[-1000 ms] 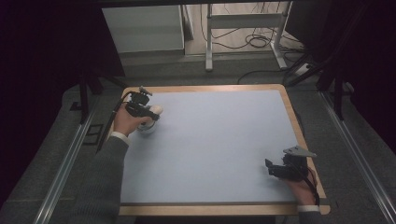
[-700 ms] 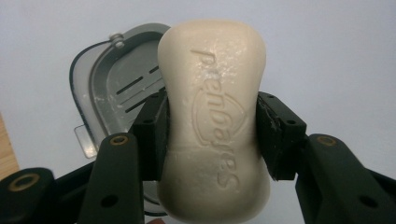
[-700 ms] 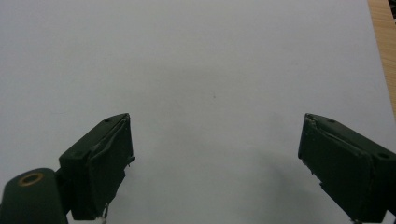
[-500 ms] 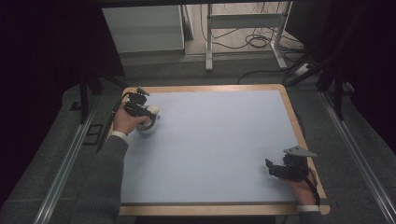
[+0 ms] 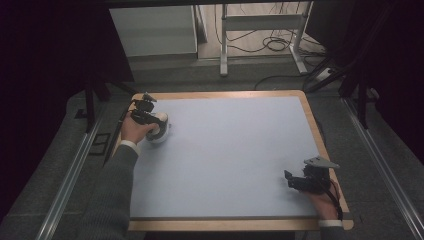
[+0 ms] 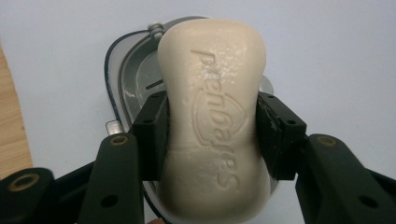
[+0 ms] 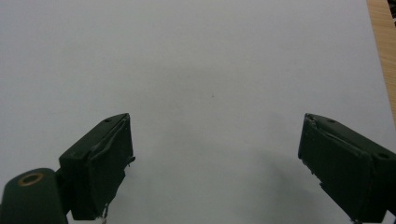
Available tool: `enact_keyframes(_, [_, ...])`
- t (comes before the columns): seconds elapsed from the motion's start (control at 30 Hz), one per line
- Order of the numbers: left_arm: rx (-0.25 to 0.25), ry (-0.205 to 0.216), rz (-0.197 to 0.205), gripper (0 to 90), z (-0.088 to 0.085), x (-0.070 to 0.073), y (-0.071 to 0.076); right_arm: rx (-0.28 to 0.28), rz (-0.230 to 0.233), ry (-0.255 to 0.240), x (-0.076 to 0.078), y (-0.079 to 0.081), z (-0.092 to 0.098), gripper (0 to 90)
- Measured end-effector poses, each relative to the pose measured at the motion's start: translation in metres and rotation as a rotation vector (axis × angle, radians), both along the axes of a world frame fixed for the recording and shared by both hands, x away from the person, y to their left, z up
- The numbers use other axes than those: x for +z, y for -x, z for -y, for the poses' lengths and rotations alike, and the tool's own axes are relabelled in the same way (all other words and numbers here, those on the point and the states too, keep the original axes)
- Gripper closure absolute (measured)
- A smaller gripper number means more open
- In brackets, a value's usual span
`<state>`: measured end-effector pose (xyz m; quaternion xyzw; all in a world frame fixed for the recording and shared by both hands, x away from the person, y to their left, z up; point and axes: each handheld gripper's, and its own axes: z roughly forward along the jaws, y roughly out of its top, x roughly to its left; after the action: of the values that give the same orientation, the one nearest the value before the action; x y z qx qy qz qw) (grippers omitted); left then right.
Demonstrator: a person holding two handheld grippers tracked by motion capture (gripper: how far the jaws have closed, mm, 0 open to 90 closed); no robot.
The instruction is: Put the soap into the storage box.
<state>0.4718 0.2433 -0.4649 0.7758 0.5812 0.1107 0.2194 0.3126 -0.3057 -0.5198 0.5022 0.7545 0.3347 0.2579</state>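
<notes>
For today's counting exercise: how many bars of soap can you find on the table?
1. The soap bar is clamped in the left gripper above a soap dish, at the table's far left.

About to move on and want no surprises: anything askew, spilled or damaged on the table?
Nothing spilled. The left gripper clamps a cream bar of soap squarely across its middle, above a grey soap dish. One small oddity: the right gripper, open over bare tabletop, has pads that look frayed at the edges.

Dim room, cabled grey floor (image 5: pixel 260 75)
</notes>
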Motion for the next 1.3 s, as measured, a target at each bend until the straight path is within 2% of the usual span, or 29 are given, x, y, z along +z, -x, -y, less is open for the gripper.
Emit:
enact_keyframes(0.13, [0.006, 0.008, -0.002, 49.4, 0.001, -0.004, 0.000, -0.002, 0.001, 0.000, 0.000, 0.000, 0.000, 10.1])
enact_keyframes(0.23, [0.013, -0.006, -0.002, 49.3, 0.001, -0.007, -0.001, -0.001, 0.001, 0.002, 0.000, 0.000, 0.000, 10.0])
enact_keyframes(0.27, [0.016, -0.003, 0.012, 48.3, 0.001, -0.007, 0.000, -0.001, 0.001, 0.002, 0.000, 0.000, 0.000, 10.0])
enact_keyframes(0.33, [0.023, 0.045, 0.047, 45.0, 0.000, -0.002, 0.002, 0.000, 0.001, 0.002, 0.000, 0.000, 0.000, 10.0])
enact_keyframes(0.37, [0.013, 0.056, 0.055, 42.7, -0.001, 0.000, 0.002, 0.000, 0.001, 0.002, 0.000, 0.000, 0.000, 10.0])
enact_keyframes(0.57, [-0.011, 0.084, 0.087, 37.6, 0.001, 0.015, 0.011, 0.001, 0.000, 0.002, -0.001, 0.000, 0.000, 10.0])
enact_keyframes(0.67, [-0.040, 0.099, 0.098, 34.4, 0.003, 0.019, 0.017, 0.001, 0.001, 0.000, 0.000, 0.000, -0.001, 10.0])
enact_keyframes(0.77, [-0.084, 0.137, 0.119, 31.7, 0.007, 0.023, 0.028, 0.000, 0.001, 0.001, 0.000, 0.000, 0.000, 10.0])
enact_keyframes(0.93, [-0.160, 0.150, 0.154, 30.5, 0.015, 0.025, 0.051, 0.001, 0.004, 0.005, 0.000, 0.000, 0.000, 10.0])
enact_keyframes(1.07, [-0.218, 0.135, 0.181, 30.4, 0.026, 0.018, 0.072, 0.001, 0.004, 0.005, 0.001, 0.001, -0.001, 10.0])
enact_keyframes(1.3, [-0.318, 0.143, 0.170, 30.2, 0.047, -0.003, 0.098, -0.002, 0.007, -0.001, 0.002, 0.001, 0.000, 10.0])
